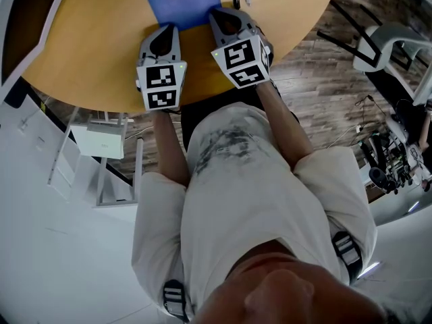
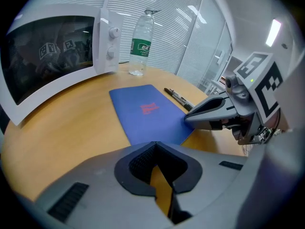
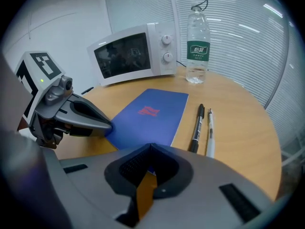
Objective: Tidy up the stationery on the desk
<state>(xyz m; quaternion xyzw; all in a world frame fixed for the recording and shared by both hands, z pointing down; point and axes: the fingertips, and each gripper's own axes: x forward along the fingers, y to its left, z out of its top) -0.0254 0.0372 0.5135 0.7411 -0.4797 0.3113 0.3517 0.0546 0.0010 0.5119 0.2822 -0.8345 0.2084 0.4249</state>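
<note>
Glass walls with white blinds (image 2: 157, 27) close off the room behind a round, honey-coloured wooden tabletop (image 1: 94, 46). At its far side stand a white microwave oven with a dark door (image 3: 133, 54) and, just beside it, an upright clear plastic water bottle with a green label (image 3: 198, 44).

A flat blue notebook with a small red print on its cover (image 3: 147, 116) lies in the middle of the tabletop. To its right, a slim black pen (image 3: 197, 128) and a slim white pen (image 3: 210, 132) lie side by side, near the notebook but apart from it, roughly in line with its long edge.

Both tools sit low at the near rim of the tabletop, in front of the person in a pale T-shirt (image 1: 250, 181). The left gripper (image 2: 153, 144) has its jaws drawn together at the tips with nothing between them; only bare wood shows through the gap behind the tips. Its nose points at the notebook's near left corner. The right gripper (image 3: 150, 147) is likewise closed and empty, its nose at the notebook's near right corner. Whether either nose touches the cover cannot be told.
</note>
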